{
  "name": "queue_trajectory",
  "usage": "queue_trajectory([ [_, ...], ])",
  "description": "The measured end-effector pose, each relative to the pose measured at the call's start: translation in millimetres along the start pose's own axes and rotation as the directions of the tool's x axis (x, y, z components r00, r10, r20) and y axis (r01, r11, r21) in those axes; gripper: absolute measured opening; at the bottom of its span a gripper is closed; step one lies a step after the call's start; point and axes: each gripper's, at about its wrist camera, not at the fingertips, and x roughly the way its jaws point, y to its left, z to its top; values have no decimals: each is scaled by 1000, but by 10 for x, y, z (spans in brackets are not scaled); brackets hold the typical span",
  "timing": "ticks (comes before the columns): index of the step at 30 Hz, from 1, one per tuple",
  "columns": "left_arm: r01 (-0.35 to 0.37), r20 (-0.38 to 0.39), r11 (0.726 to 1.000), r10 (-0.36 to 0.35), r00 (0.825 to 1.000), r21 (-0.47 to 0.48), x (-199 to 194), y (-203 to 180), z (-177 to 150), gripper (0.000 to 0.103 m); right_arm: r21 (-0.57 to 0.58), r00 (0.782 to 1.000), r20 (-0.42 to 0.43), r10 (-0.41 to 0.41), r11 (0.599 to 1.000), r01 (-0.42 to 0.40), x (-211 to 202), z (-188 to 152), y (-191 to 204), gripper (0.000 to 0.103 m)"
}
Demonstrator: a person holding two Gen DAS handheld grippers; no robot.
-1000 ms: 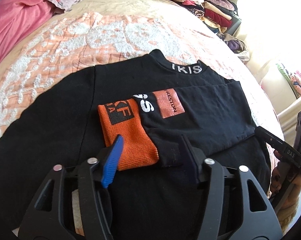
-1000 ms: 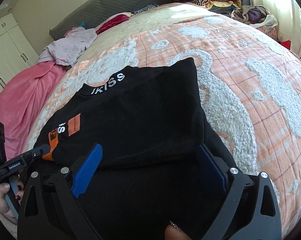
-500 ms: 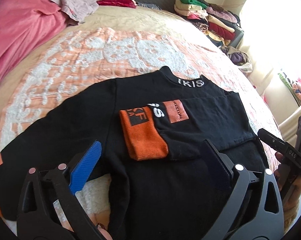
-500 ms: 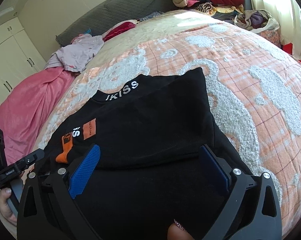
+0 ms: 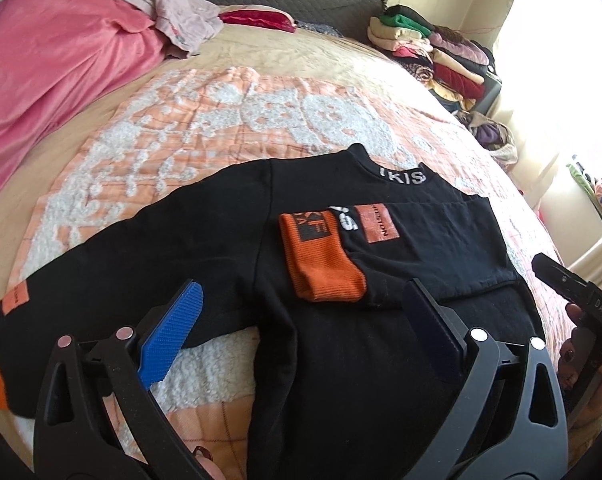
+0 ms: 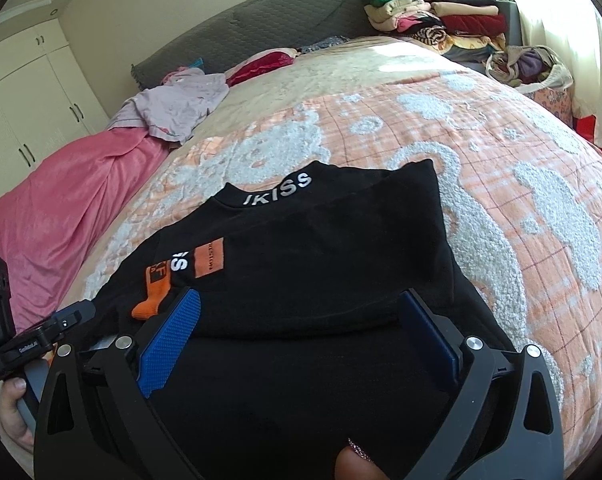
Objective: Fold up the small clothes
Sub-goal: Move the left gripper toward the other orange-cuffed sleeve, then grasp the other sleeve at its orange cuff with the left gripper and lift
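You are holding both the left gripper (image 5: 299,312) and the right gripper (image 6: 301,316) spread apart, gripping nothing, over the black sweater (image 5: 341,340) lying just ahead on the bed (image 5: 229,120). Snagging the folded sleeve (image 5: 401,248) with the left gripper risks undoing its fold.

— What is the sweater (image 5: 205,240) made of?
— Matt black cloth, with a ribbed orange cuff (image 5: 321,264).
— And the blanket (image 5: 229,120)?
— Nubbly, fleecy cloth. The left gripper (image 5: 301,312) is matt black plastic; its blue pad (image 5: 173,332) looks finely ridged.
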Motion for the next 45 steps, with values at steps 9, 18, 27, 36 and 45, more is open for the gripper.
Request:
queue_trajectory([
  [9,-39,39,998,41,998,-57,-173,213,-111,93,-84,998,-12,54,995,-55,41,3,441,98],
  [18,-97,72,987,107,992,-130,-344,450,-256,93,-172,994,-55,99,979,-107,141,-86,907,98],
  [27,-130,92,970,151,984,-203,-550,635,-450,93,-248,987,-86,134,957,-151,165,-154,1290,98],
  [36,-170,67,938,199,978,-300,-727,882,-684,93,-291,978,-113,174,936,-200,171,-237,1573,98],
  [45,-154,52,889,195,979,-431,-846,1152,-936,93,-323,969,-143,202,916,-239,179,-339,1781,98],
])
